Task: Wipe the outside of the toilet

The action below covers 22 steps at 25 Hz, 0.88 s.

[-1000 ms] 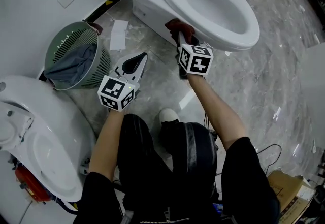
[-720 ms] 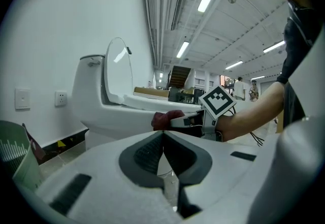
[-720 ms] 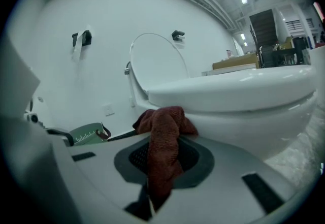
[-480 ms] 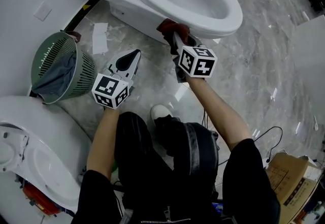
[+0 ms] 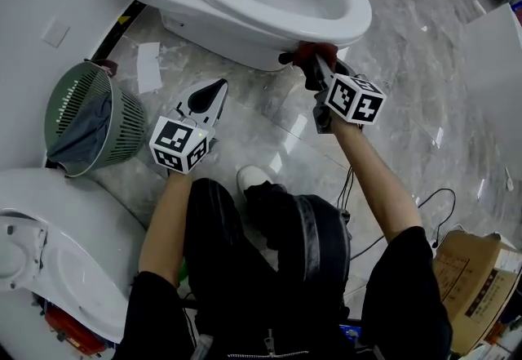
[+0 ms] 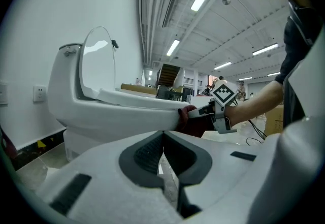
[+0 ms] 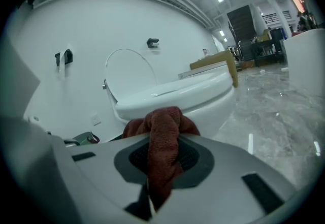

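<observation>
1. The right arm reaches forward; the right gripper (image 5: 313, 64) has its jaws clamped on one dark red cloth (image 5: 315, 51), which is pressed to the outside of the toilet (image 5: 245, 20) under the bowl's front rim.
2. The left arm is bent; the left gripper (image 5: 217, 91) hangs over the marble floor (image 5: 269, 113), jaws together and empty, apart from the toilet.
3. The head view shows two toilets; the second toilet (image 5: 77, 244) stands at lower left, beside one green wastebasket (image 5: 81, 117).

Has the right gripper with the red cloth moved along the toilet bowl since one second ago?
Yes. The right gripper, shut on the red cloth, has slid along the toilet bowl from its side toward its front end.
</observation>
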Available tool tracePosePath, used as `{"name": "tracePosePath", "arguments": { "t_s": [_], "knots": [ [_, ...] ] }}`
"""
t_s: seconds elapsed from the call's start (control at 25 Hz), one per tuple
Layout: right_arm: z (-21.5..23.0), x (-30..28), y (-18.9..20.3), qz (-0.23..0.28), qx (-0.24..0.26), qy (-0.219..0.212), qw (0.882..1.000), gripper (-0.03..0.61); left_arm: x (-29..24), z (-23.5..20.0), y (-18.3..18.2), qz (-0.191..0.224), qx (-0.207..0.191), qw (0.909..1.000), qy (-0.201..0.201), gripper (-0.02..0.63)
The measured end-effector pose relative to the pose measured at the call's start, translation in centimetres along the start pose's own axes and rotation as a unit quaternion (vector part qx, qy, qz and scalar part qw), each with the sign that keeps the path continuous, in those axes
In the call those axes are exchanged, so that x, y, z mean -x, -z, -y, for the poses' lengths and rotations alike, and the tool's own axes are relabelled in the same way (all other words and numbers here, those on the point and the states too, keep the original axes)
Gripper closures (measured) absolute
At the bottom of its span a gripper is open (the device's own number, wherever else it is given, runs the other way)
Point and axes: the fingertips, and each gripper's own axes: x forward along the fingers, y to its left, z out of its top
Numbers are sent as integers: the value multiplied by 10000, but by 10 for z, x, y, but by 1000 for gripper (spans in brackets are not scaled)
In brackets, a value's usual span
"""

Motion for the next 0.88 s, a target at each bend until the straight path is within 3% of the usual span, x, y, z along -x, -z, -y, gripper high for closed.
{"name": "tracePosePath", "arguments": {
  "t_s": [0.44, 0.88],
  "knots": [
    [83, 19, -14, -180, -301, 635, 9974, 529, 6, 4, 1, -40, -66, 10000, -9, 612],
    [133, 9, -21, -246, -190, 1242, 9918, 531, 29, -4, 10, -139, -145, 9996, -195, 612]
  ]
}}
